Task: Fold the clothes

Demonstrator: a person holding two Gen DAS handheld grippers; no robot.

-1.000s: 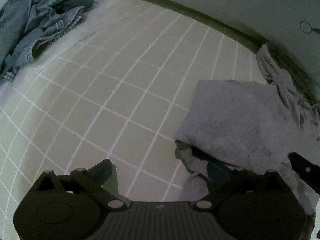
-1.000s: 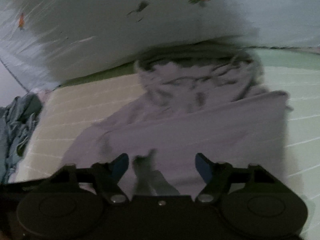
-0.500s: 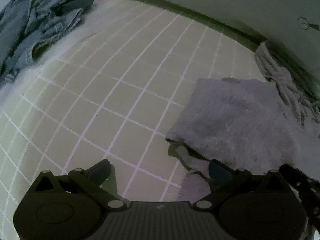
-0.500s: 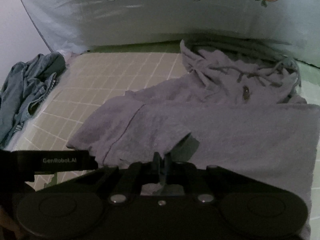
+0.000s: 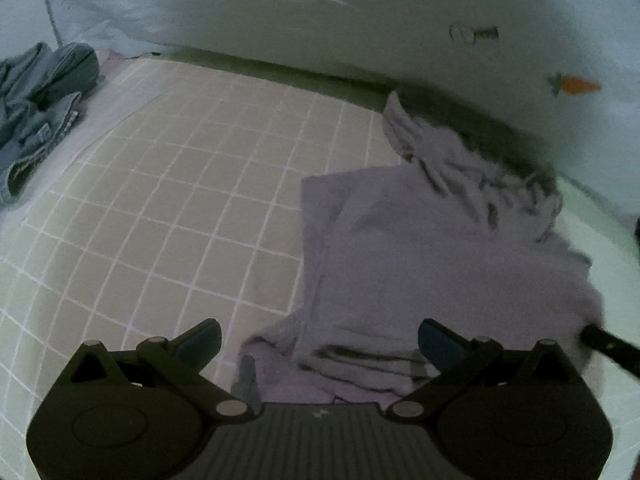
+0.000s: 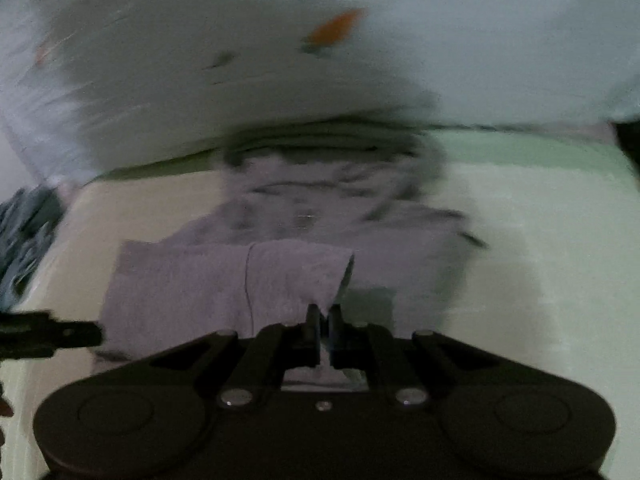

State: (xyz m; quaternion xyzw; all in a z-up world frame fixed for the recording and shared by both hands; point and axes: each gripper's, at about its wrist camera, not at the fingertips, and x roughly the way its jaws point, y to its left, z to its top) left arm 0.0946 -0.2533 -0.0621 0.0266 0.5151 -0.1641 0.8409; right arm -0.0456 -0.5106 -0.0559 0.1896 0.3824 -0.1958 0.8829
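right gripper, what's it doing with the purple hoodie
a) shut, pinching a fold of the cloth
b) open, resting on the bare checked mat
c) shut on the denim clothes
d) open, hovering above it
a: in the right wrist view the right gripper has its fingers closed together with a flap of the purple hoodie caught between them, while the left gripper stands open over the hoodie's near edge.

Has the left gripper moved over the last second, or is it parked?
Yes. The left gripper, open, has swung right and over the purple hoodie: the denim pile slid toward the left edge, and the hoodie's hem now lies between its fingertips.
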